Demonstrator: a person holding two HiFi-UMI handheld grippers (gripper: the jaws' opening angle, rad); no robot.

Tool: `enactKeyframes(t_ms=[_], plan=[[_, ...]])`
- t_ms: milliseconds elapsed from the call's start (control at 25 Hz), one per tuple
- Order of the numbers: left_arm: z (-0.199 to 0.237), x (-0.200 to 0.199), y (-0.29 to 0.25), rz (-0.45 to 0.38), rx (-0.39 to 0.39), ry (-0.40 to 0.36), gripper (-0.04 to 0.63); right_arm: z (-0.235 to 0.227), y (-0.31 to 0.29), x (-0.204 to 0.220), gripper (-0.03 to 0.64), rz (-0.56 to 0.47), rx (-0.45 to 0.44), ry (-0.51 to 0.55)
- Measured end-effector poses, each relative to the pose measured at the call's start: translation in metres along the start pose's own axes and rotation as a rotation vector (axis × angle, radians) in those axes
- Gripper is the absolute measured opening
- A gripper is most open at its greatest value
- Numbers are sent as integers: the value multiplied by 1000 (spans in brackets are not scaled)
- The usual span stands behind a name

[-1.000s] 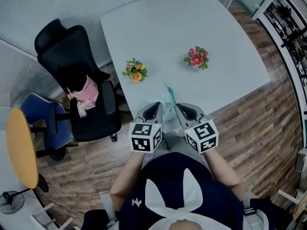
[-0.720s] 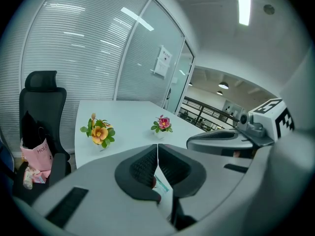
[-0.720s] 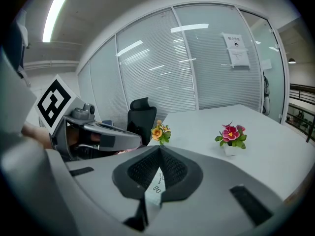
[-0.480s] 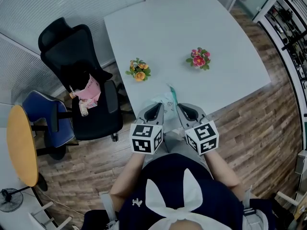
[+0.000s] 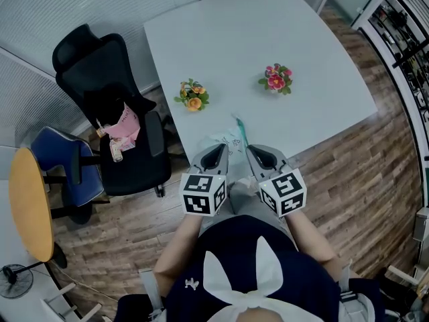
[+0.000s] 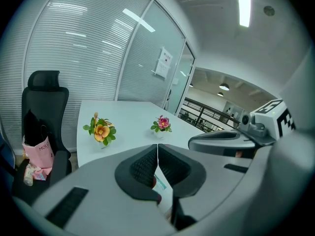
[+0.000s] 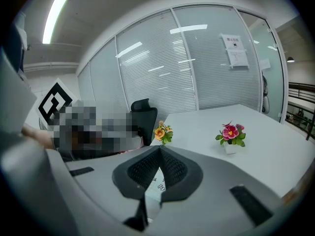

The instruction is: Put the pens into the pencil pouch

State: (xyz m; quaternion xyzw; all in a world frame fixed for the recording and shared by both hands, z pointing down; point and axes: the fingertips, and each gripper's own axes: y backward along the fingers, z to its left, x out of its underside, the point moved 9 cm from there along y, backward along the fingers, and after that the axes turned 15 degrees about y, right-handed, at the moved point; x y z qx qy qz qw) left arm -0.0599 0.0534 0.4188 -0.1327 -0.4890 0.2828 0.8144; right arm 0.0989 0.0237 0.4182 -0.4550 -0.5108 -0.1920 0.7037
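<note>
A translucent pencil pouch (image 5: 230,139) with a teal zipper strip lies at the near edge of the white table (image 5: 301,39), just ahead of both grippers. My left gripper (image 5: 220,147) is shut with nothing between its jaws, and the pouch (image 6: 163,191) shows below its pads. My right gripper (image 5: 250,149) is likewise shut and empty, side by side with the left, the pouch (image 7: 155,185) peeking under its jaws. I cannot make out any pens plainly; the grippers cover the pouch's near part.
Two small flower pots stand on the table, orange (image 5: 193,96) and pink (image 5: 275,79). To the left are a black office chair (image 5: 100,72) holding a pink bag (image 5: 122,127), a blue chair (image 5: 62,166) and a yellow round table (image 5: 30,206). Shelving (image 5: 409,32) stands at right.
Both grippers stay put and shut. Only the head view has shifted slightly, so the table sits a little further right in the picture.
</note>
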Motion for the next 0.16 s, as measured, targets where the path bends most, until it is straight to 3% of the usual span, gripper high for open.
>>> enactKeyframes(t_ms=[160], plan=[[-1, 2, 3, 3, 1, 1, 25, 3, 3, 0, 3, 3, 0, 1]])
